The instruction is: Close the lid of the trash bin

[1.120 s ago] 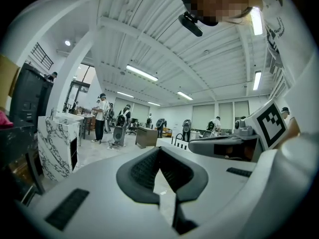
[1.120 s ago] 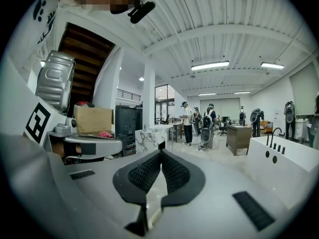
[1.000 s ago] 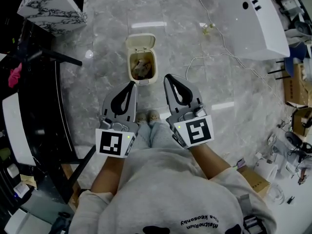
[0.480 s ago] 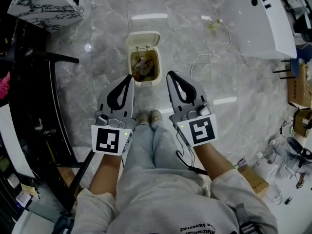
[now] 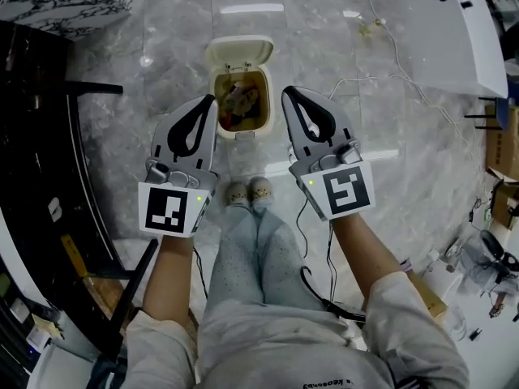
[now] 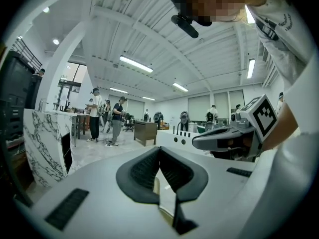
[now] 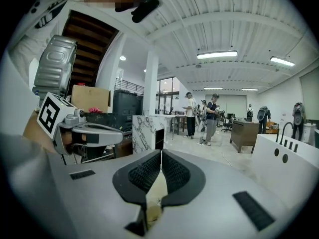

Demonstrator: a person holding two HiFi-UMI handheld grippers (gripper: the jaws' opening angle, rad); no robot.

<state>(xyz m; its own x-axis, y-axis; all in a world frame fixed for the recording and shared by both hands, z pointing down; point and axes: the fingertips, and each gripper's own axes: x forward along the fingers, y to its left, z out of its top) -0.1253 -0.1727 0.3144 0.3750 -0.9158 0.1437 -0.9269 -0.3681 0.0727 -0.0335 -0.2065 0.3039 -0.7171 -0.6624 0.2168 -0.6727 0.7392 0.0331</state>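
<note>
Fingers of left gripper (image 5: 212, 100) and right gripper (image 5: 286, 93) closed, empty; risk: hard push on lid (image 5: 239, 53) tips trash bin (image 5: 243, 134).

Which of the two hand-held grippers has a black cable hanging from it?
The right hand-held gripper: a black cable trails from it down past the leg. The left hand-held gripper shows none.

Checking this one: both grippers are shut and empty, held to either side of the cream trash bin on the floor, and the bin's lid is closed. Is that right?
Not quite: the lid is open, tipped back behind the trash bin, with rubbish showing inside, as the head view shows. The rest stands: the left gripper and right gripper have their jaws shut on nothing, to either side of the bin.
</note>
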